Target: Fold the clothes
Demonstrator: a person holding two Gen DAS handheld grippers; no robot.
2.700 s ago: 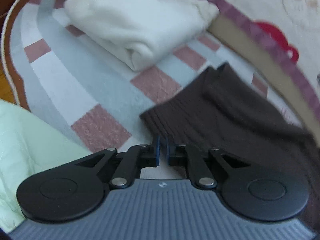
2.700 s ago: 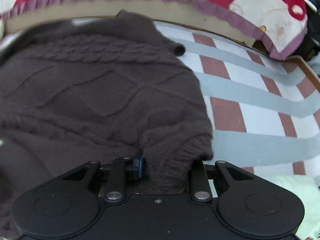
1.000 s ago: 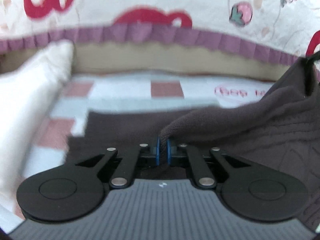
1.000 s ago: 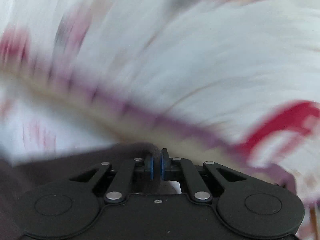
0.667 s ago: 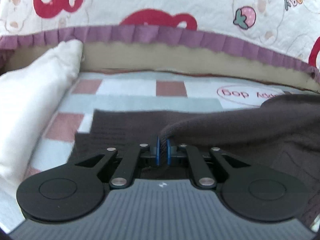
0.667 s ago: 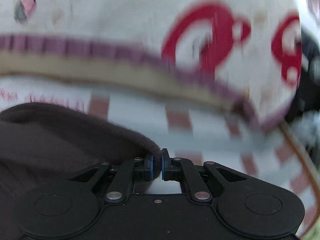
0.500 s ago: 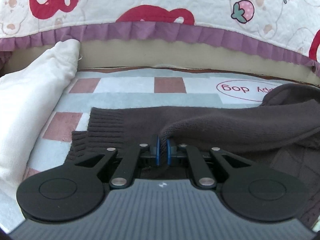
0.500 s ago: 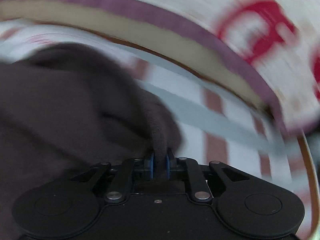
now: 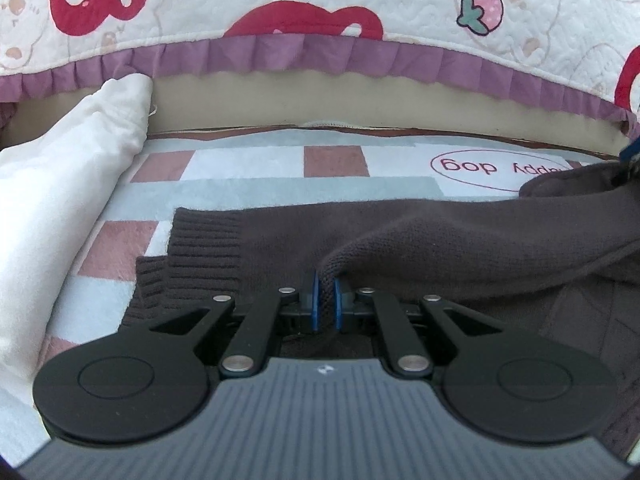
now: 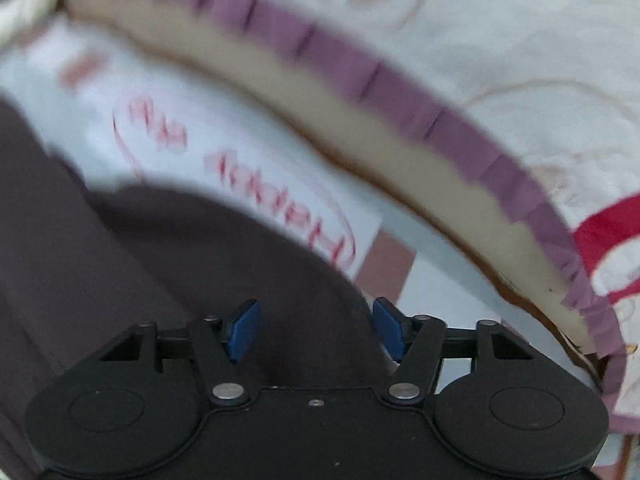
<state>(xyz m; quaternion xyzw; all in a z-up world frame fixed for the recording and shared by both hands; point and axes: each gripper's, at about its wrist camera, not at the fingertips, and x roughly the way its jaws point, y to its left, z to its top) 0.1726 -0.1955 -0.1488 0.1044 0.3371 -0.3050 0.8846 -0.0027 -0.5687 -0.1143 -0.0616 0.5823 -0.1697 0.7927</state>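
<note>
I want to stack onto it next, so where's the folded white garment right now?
In the left wrist view, the white garment lies at the far left on the checked rug, left of the brown sweater, its far end against the bed base.

Both wrist views close, low, sharing the sweater point(image 9: 460, 236)

Each black hand-held gripper point(image 9: 325, 306) has blue pads point(image 10: 244, 326) and silver pivot screws.

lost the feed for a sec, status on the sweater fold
Left tongs shut on brown sweater edge. Right tongs open, sweater between pads, not gripped. White folded garment lies left, clear of fold.
</note>
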